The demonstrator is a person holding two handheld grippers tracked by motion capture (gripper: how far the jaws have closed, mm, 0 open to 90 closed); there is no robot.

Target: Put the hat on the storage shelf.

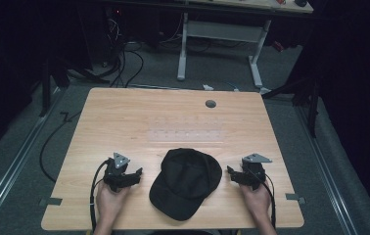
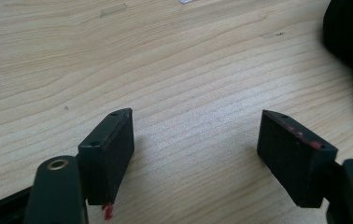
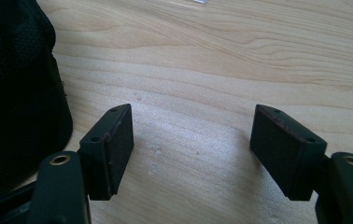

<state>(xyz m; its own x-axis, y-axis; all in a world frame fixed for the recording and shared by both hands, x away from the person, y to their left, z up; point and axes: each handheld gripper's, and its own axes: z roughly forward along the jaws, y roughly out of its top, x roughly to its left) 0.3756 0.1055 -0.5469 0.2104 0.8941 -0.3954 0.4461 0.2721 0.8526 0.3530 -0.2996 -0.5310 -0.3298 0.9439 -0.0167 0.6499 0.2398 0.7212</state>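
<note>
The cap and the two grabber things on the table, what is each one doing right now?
Black cap: lying flat on the table between the two grippers, brim toward the person, touched by nothing.
Left gripper: jaws open, only bare wood between them, cap off to one side.
Right gripper: jaws open wide, nothing between them, cap beside it.

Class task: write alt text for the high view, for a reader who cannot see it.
A black fabric baseball cap lies near the front edge of a light wooden table, between the left gripper and right gripper, both open and held clear of it.
</note>
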